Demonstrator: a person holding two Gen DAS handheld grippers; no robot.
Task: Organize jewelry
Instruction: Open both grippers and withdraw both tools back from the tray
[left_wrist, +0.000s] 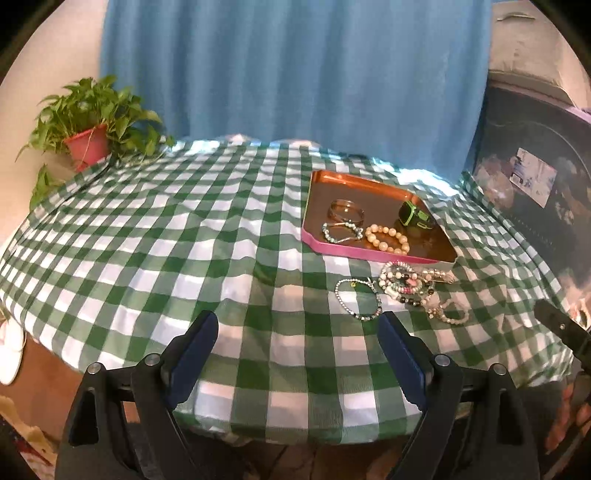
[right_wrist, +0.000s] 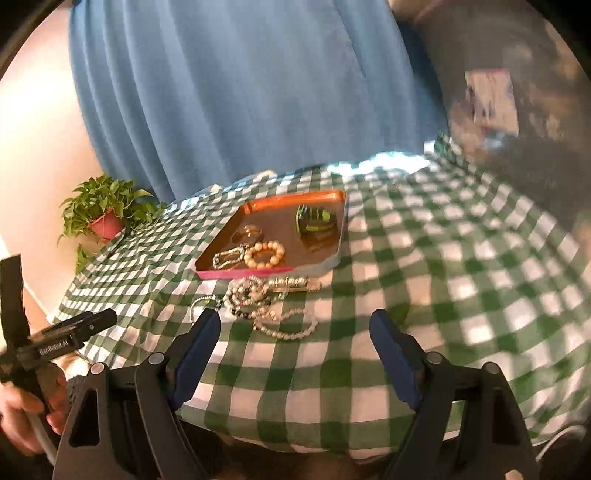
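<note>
From the left wrist view, the left tool (left_wrist: 297, 334) hangs over the near edge of the desk (left_wrist: 147, 236), its two blue-padded jaws standing wide apart with only green-and-white checked cloth between them. Ahead and to the right of this tool lies a heap of beaded bracelets (left_wrist: 410, 286) on the cloth, well clear of the jaws; a single thin beaded bracelet (left_wrist: 357, 298) lies at the heap's left side, nearest the right jaw. Just beyond the heap sits a pink-rimmed tray (left_wrist: 354, 253) holding a metal bangle (left_wrist: 345, 209), a beaded bangle (left_wrist: 341, 232), a cream pearl bracelet (left_wrist: 388, 240) and a green-and-black watch (left_wrist: 415, 216). Far ahead to the left stands a potted plant (left_wrist: 90, 123); a blue curtain (left_wrist: 295, 74) hangs behind the desk. Part of the right tool shows at the right edge. From the right wrist view, the right tool (right_wrist: 295, 332) likewise has its jaws spread apart and empty. The bracelet heap (right_wrist: 255, 295) lies directly ahead, close to the left jaw tip but not touching, with the tray (right_wrist: 243, 274) immediately behind it. The left tool (right_wrist: 74, 330) appears to the left, held by a hand (right_wrist: 26, 417). This view is motion-blurred on its right side.
</note>
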